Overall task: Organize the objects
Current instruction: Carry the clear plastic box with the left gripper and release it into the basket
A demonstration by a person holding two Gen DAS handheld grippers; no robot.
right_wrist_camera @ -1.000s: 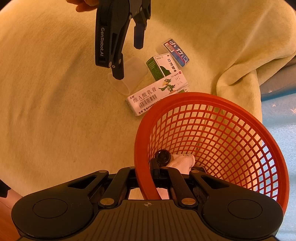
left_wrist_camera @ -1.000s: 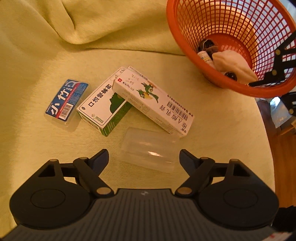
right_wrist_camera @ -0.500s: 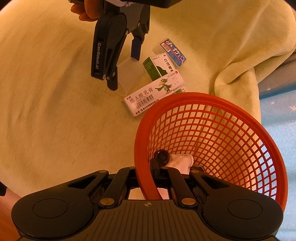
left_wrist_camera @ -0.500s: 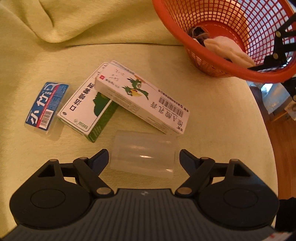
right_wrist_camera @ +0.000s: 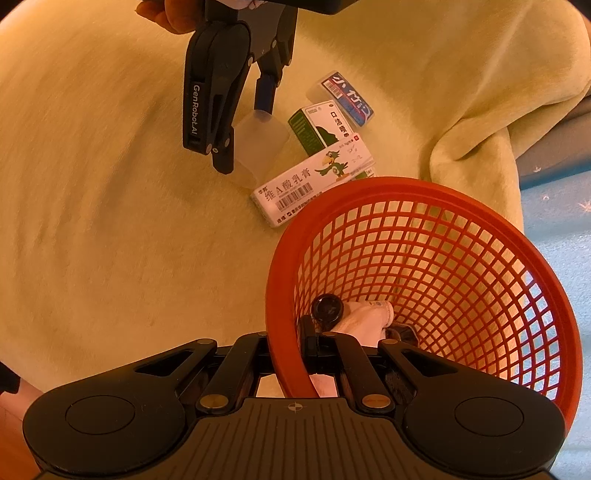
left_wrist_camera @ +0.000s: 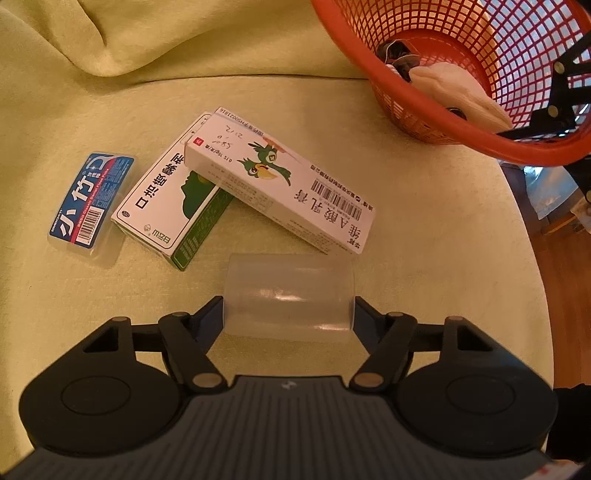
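**Clear cup bracketed by left gripper; basket rim clamped by right**

Clear plastic cup [left_wrist_camera: 290, 295] lying on its side on the yellow-green blanket [left_wrist_camera: 74, 314]. Long axis crosswise to the left gripper [left_wrist_camera: 290, 317], running from one fingertip to the other, parallel to the lower edge of the left wrist view. Which end is the mouth: cannot tell, walls too translucent. Left gripper spread wide, one fingertip at each end of the cup, at or very near contact; firm hold not confirmed. Seen from the right wrist view as well: cup [right_wrist_camera: 260, 144] between the two dark fingers of the left gripper [right_wrist_camera: 245, 138], a hand [right_wrist_camera: 166, 14] partly visible above it.

Positions relative to the cup, left wrist view:
- White carton with bird print [left_wrist_camera: 280, 181] just beyond, close to or touching the cup's far right corner. Long axis diagonal, barcode end nearest the cup, other end resting on the green-and-white box [left_wrist_camera: 166, 206].
- Green-and-white box beyond and to the left, near, not touching. Long axis diagonal the opposite way.
- Blue floss case [left_wrist_camera: 90, 201] farther left, just beside the box, well apart from the cup.
- Orange mesh basket [left_wrist_camera: 480, 144] far beyond to the right, tilted, holding a white cloth [left_wrist_camera: 458, 92] and small dark items, not identifiable.

Right gripper [right_wrist_camera: 291, 354] closed on the basket [right_wrist_camera: 280, 332] rim, one finger outside the wall, one inside.
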